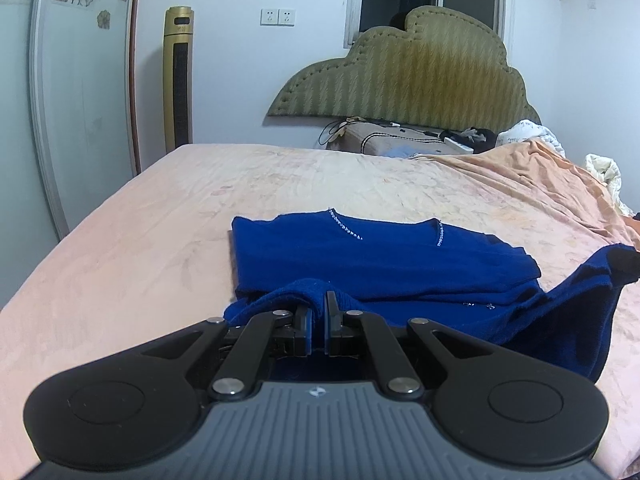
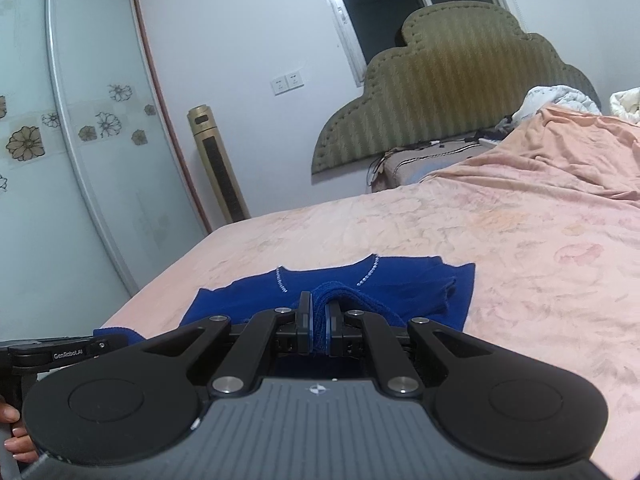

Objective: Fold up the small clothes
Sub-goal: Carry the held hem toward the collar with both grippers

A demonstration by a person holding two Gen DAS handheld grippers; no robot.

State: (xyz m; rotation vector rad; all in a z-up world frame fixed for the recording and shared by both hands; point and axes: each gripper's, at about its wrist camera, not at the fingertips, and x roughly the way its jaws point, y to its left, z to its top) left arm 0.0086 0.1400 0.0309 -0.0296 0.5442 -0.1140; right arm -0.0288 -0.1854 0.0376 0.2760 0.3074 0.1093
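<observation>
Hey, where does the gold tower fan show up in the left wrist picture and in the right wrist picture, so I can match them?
Left wrist: the gold tower fan stands upright at upper left, against the wall beside the wardrobe door.
Right wrist: the gold tower fan leans left of centre, between the wardrobe door and the bed.
Shared landmark: the pair of wall sockets just right of the fan's top in both views.
</observation>
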